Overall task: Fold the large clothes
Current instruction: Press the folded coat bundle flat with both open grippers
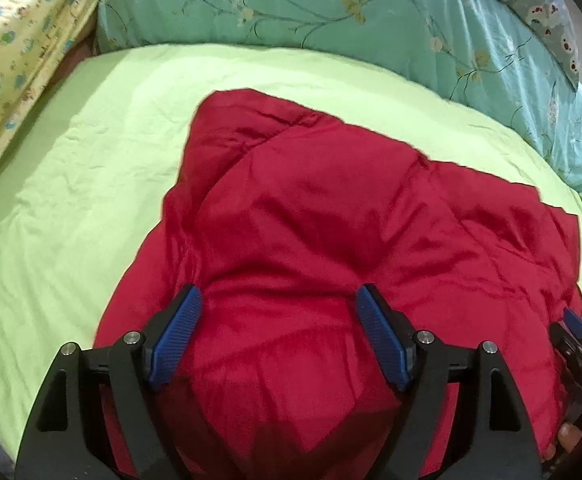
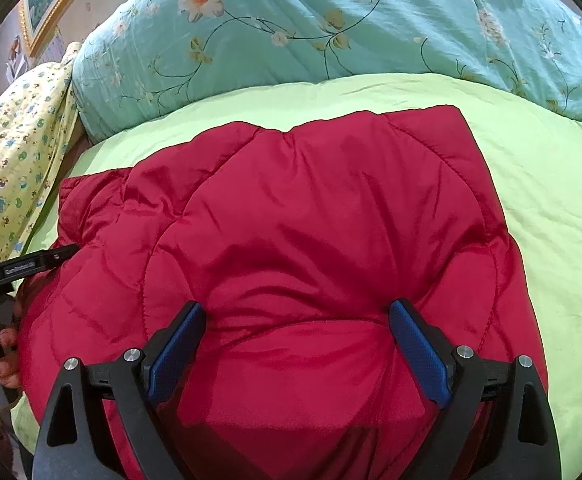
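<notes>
A red quilted puffy jacket (image 1: pixel 331 216) lies folded on a light green bed sheet (image 1: pixel 71 200); it also shows in the right wrist view (image 2: pixel 311 220). My left gripper (image 1: pixel 279 312) is open, its blue pads (image 1: pixel 175 340) pressing down into the jacket's near part with fabric bulging between them. My right gripper (image 2: pixel 297 320) is open in the same way on the jacket's near edge, blue pads (image 2: pixel 419 352) spread wide. The right gripper shows at the left view's right edge (image 1: pixel 575 340), and the left gripper shows at the right view's left edge (image 2: pixel 31 264).
A teal floral quilt (image 2: pixel 331 28) is piled along the far side of the bed. A yellow printed blanket (image 1: pixel 19 60) lies at the left. A grey patterned pillow (image 1: pixel 539 8) sits at the far right. A framed picture (image 2: pixel 47 4) hangs on the wall.
</notes>
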Demonstrator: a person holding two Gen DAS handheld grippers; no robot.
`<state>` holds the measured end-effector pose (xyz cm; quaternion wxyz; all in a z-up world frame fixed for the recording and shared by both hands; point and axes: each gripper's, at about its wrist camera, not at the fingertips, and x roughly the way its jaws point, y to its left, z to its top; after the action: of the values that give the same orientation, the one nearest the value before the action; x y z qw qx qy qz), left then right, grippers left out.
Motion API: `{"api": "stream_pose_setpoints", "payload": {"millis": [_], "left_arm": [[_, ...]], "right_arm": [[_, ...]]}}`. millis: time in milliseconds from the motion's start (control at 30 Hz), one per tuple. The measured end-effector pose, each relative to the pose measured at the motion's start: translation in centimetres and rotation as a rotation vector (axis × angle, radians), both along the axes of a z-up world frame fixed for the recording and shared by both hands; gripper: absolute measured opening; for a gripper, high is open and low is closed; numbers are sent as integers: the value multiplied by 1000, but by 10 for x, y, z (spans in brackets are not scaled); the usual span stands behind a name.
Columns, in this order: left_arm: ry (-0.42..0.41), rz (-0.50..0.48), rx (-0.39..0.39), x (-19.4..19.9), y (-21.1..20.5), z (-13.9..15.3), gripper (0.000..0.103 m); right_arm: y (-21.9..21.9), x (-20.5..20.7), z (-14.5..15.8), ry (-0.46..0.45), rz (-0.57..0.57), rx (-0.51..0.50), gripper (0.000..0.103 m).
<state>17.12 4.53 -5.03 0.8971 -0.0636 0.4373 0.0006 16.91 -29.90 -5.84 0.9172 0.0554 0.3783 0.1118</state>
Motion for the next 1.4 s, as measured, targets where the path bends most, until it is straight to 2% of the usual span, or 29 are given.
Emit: {"api": "stream_pose_setpoints", "payload": {"millis": [200,333,467,867,1133,1333,1400], "left_arm": [[-53,-5,-72,-60,-1,20,80],[-34,-43,-119,-86,-11,17,80],[-10,-73,-22,-85,-26,10,80],[4,-53,-10,-81,-27,-4,84],[2,-48,-17,-81,-27,-4,84],[-3,-43,-20,-81,-28,-4,84],[-4,-44,-20,-82,-28,-4,84]], "right_arm": [[0,-1,0,-7,-3,-4,94],[0,-3,0,-14,-6,-7,94],[1,-7,1,-28,-12,-11,94],[2,-22,10,-92,-31,-30,94],[0,-55,26,-183,-72,-78,94],[3,-83,23,-176,-53,-60,94],[11,-86,17,-144,-47,-103,94]]}}
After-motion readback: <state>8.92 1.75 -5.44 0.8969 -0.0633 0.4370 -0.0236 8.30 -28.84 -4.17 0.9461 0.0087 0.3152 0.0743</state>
